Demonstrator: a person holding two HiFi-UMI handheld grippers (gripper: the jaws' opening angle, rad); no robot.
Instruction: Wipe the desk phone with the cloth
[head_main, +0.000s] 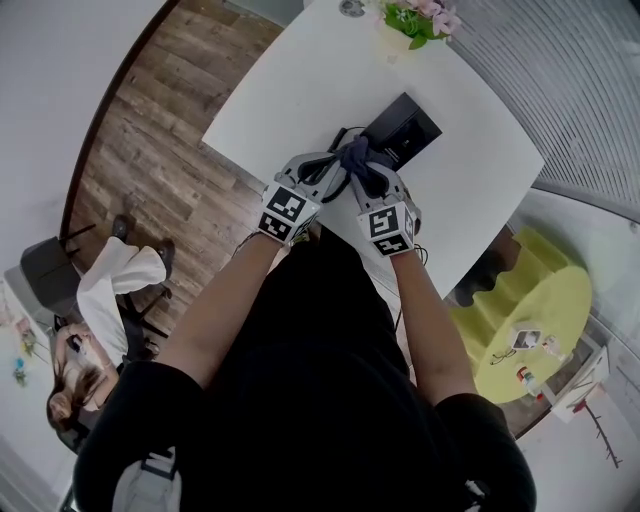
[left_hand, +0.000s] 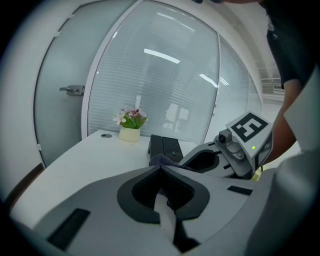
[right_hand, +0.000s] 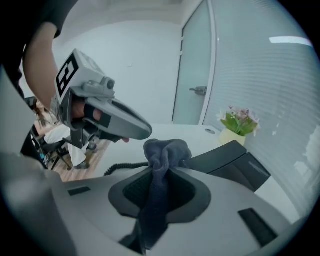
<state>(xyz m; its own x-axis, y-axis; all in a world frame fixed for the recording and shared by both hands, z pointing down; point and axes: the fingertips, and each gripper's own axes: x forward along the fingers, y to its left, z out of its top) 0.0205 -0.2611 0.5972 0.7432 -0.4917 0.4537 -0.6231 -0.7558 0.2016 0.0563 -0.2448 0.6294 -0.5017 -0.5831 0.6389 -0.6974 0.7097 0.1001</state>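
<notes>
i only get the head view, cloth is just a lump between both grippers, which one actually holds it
Observer: The right gripper; in its own view the cloth runs down between its jaws, clamped.
Operator: and the left one
Observer: The left gripper has its jaws together in its view; the cloth shows only as a fold just past them.
Operator: any cord nearby
Observer: The right gripper view shows a coiled cord lying on the desk left of the cloth.

head cam: on my head, faces steeply down from well above, table (head_main: 270, 110) at 12 o'clock | left gripper (left_hand: 161, 169) cam: looks along my jaws, low and close over the table | right gripper (right_hand: 162, 170) cam: likewise, close | shared by all three: desk phone (head_main: 405, 128), potted flowers (head_main: 415, 22), cloth (right_hand: 165, 150)
</notes>
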